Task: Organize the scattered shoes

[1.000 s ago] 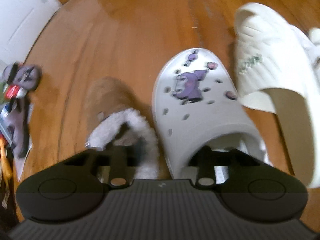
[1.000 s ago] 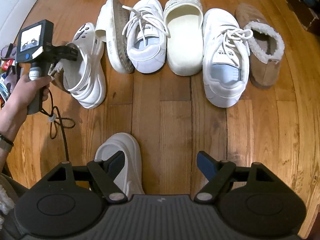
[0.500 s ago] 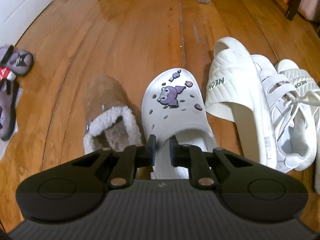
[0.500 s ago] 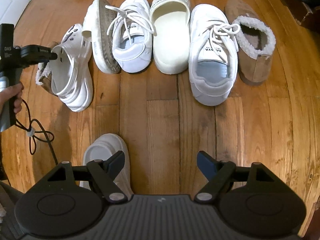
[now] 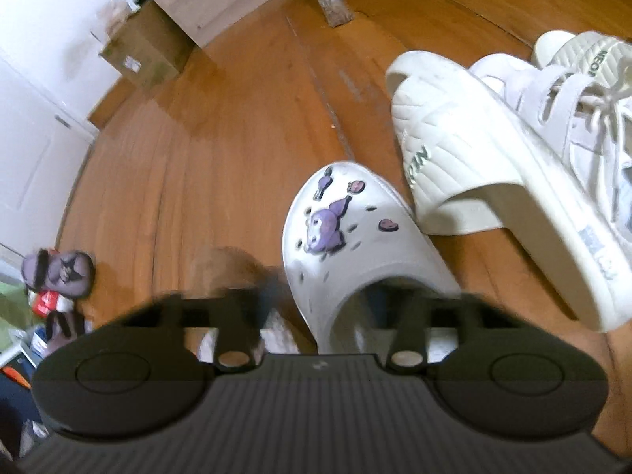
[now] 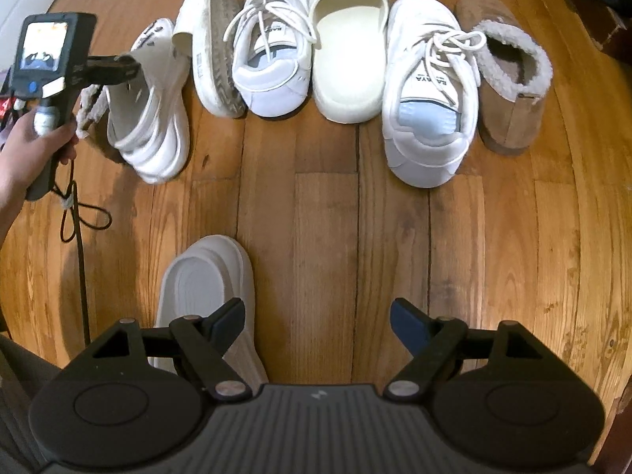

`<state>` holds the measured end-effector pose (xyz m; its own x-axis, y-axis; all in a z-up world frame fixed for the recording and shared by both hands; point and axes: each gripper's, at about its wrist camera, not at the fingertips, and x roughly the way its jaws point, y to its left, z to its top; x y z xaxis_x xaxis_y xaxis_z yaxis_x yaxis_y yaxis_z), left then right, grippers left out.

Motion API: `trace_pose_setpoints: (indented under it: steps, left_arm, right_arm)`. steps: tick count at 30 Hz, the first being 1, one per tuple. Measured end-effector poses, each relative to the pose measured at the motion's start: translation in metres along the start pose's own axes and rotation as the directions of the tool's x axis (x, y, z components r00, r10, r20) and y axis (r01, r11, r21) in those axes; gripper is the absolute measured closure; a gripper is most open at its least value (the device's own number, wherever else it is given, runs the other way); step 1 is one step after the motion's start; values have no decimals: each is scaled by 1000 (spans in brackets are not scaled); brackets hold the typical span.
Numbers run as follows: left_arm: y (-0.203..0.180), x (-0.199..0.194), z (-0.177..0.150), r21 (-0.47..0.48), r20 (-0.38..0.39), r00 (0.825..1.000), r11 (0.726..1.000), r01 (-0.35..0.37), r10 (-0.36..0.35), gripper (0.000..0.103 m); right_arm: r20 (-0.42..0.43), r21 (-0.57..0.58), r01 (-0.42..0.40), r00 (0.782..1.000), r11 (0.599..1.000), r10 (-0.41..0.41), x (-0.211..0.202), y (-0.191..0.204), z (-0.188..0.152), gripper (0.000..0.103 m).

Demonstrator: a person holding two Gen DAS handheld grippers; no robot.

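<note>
White clog with purple charms (image 5: 347,237) sits at left end of the shoe row, heel tipped up, between fleece slipper (image 6: 89,106) and cream slide (image 6: 209,47). Left gripper (image 6: 126,64) is clamped on the clog's upper rim; the wrist view is blurred, and the right view shows the pinch. Slide stands on edge, leaning on a laced sneaker (image 6: 268,63). Matching clog (image 6: 205,288) lies apart from the row, just under right gripper (image 6: 316,320), whose jaws stand wide with nothing between.

Risks: the thin rim grip could let the clog swing or slip. Swinging it right would likely topple the slide. The slipper touching it may drag along.
</note>
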<state>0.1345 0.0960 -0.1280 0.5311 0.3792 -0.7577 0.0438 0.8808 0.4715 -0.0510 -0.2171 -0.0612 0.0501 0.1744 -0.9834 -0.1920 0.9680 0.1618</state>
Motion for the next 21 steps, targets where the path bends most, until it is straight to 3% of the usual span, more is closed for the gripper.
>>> trace_pose_setpoints:
  steps: [7, 14, 20, 21]
  left_arm:
    - [17, -19, -7, -185, 14, 997, 979, 83, -82, 90]
    - [31, -75, -12, -260, 61, 987, 952, 163, -152, 87]
    - [29, -125, -29, -276, 71, 954, 914, 298, -290, 83]
    - [26, -136, -31, -286, 85, 941, 896, 339, -329, 82]
  right_arm:
    - [12, 30, -9, 1000, 999, 9, -5, -13, 10, 21]
    - [30, 53, -32, 999, 998, 31, -14, -27, 23, 21]
    - [49, 90, -47, 998, 995, 42, -22, -44, 33, 21]
    - [55, 96, -50, 997, 994, 45, -24, -47, 35, 21]
